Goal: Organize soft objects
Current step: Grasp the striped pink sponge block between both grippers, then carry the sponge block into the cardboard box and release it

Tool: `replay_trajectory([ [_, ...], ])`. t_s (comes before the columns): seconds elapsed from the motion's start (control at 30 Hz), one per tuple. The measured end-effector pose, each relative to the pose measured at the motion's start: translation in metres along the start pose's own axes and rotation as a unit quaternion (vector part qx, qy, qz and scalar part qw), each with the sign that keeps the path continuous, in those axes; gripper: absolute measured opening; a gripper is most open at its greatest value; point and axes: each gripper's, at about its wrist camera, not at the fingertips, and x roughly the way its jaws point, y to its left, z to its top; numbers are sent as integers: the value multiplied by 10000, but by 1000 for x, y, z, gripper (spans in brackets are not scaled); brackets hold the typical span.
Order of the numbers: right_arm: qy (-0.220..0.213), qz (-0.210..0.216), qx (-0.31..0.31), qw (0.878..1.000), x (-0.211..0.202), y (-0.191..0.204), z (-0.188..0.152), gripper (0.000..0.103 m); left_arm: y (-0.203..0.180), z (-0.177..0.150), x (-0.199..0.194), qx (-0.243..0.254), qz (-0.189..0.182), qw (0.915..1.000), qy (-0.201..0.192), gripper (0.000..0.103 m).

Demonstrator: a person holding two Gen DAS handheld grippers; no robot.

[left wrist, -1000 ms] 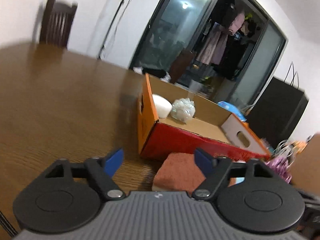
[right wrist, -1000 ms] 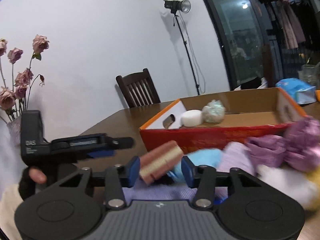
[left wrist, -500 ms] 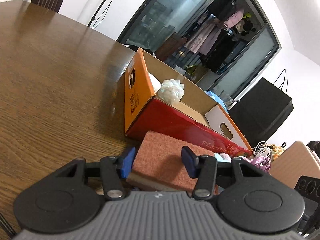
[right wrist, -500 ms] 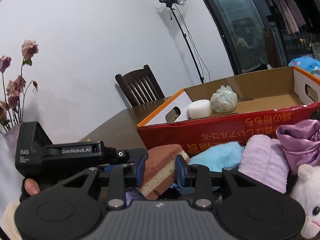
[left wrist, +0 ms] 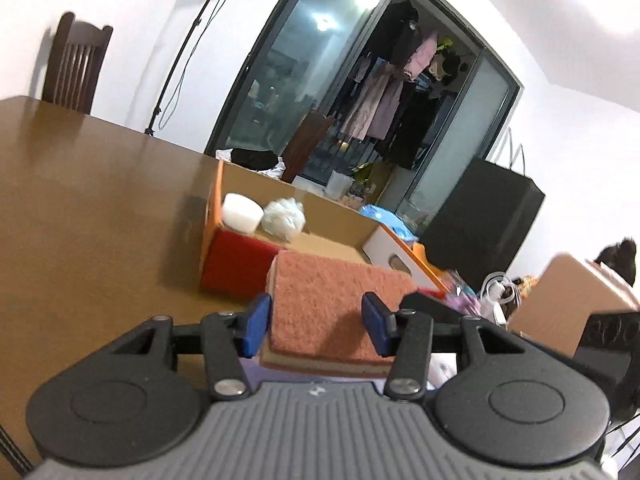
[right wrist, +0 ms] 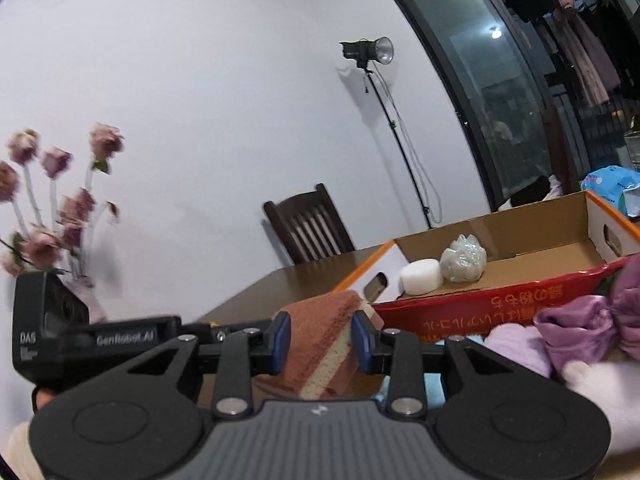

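Note:
A rust-coloured scrub sponge (left wrist: 332, 300) with a beige underlayer hangs above the wooden table (left wrist: 92, 216), just in front of the box. My left gripper (left wrist: 316, 326) is shut on it, blue pads against its two long sides. In the right wrist view the same sponge (right wrist: 324, 336) stands on edge, and my right gripper (right wrist: 320, 338) is shut on it across its thickness. The left gripper's black housing (right wrist: 52, 332) shows at the left there. The red-and-orange cardboard box (left wrist: 236, 256) holds a white foam puck (left wrist: 242, 212) and a clear crinkled ball (left wrist: 285, 218).
Right of the sponge lie a purple satin cloth (right wrist: 572, 328), a lilac towel (right wrist: 516, 344) and a white plush toy (right wrist: 600, 400). A vase of dried roses (right wrist: 52, 216) stands at the left. A chair (right wrist: 308, 228) and a light stand (right wrist: 368, 52) are behind the table.
My left gripper's jaws came together onto the sponge, and the sponge rose off the table. The right gripper's jaws narrowed on the sponge and it lifted along.

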Motion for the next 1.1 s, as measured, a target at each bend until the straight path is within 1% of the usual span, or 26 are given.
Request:
replay_trajectory([
  [0.1, 191, -50, -16, 9998, -31, 4, -3, 33, -26, -28, -21, -123, -24, 9999, 90, 49],
  [0.17, 271, -145, 31, 9995, -52, 4, -10, 33, -39, -45, -28, -145, -84, 9996, 207, 49],
  [0.3, 609, -482, 380, 9963, -86, -5, -35, 33, -63, -76, -32, 67, -72, 9978, 655, 46],
  [0.37, 788, -583, 547, 9937, -99, -9, -52, 33, -66, -87, -32, 13, -120, 9967, 803, 46],
  [0.43, 825, -667, 649, 9922, -109, -13, -66, 34, -65, -94, -31, 36, -174, 9959, 890, 47],
  [0.5, 801, -684, 813, 9911, -117, -18, -75, 34, -63, -100, -28, 77, -126, 9954, 951, 47],
  [0.6, 704, -765, 832, 9911, -124, -20, -78, 34, -60, -100, -26, 57, -148, 9951, 979, 51],
  [0.63, 667, -768, 851, 9912, -125, -21, -78, 35, -59, -100, -25, 52, -160, 9952, 966, 52],
  [0.7, 607, -786, 876, 9912, -126, -20, -77, 43, -60, -99, -22, 48, -105, 9953, 963, 53],
  [0.8, 642, -727, 862, 9915, -124, -19, -77, 44, -55, -99, -18, -77, -21, 9951, 988, 53],
  [0.83, 678, -711, 867, 9914, -123, -19, -79, 43, -53, -99, -17, -134, -18, 9948, 1008, 52],
  [0.9, 760, -725, 880, 9906, -118, -19, -81, 43, -51, -100, -16, -188, -128, 9944, 1029, 42],
  [0.93, 803, -758, 918, 9896, -116, -20, -83, 43, -51, -100, -16, -194, -200, 9942, 1037, 40],
  [1.0, 812, -709, 994, 9892, -113, -22, -85, 43, -54, -101, -17, -93, -170, 9947, 1013, 39],
  [1.1, 757, -684, 879, 9909, -115, -20, -80, 36, -56, -93, -20, -93, -231, 9951, 955, 37],
])
